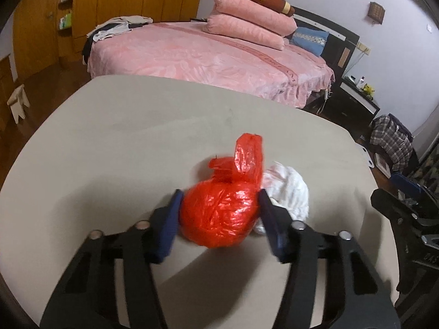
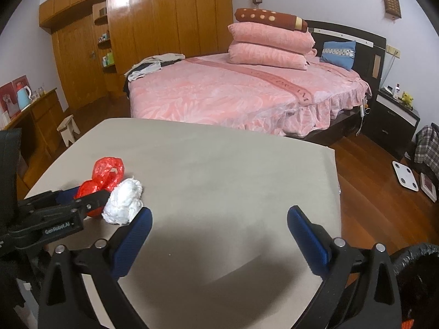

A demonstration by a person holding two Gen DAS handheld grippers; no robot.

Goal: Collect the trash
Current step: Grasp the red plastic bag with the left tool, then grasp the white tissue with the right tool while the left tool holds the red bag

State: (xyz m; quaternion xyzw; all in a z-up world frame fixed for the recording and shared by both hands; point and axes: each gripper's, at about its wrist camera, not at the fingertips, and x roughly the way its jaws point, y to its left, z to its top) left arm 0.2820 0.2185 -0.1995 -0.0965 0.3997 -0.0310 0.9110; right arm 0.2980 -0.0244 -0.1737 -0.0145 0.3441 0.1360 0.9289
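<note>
Left claw [image 1: 219,205] clamps the red bag [image 1: 219,213]; right claw [image 2: 219,222] hovers spread apart over the table [image 2: 219,164].

The red bag [image 1: 219,213] was thin plastic film, crinkled and glossy, with bright highlights. The white wad [image 1: 288,192] beside it looked like soft, matt, crumpled tissue or cloth; which one could not be told. The table [image 2: 219,164] had a smooth, matt beige surface. The left gripper [image 1: 219,205] had matt black plastic arms, ribbed blue pads [image 1: 170,219] and bare metal pins. The wardrobe [image 2: 164,27] and floor [image 2: 365,170] were glossy varnished wood. The bedspread [image 2: 219,93] was pink patterned cloth.
</note>
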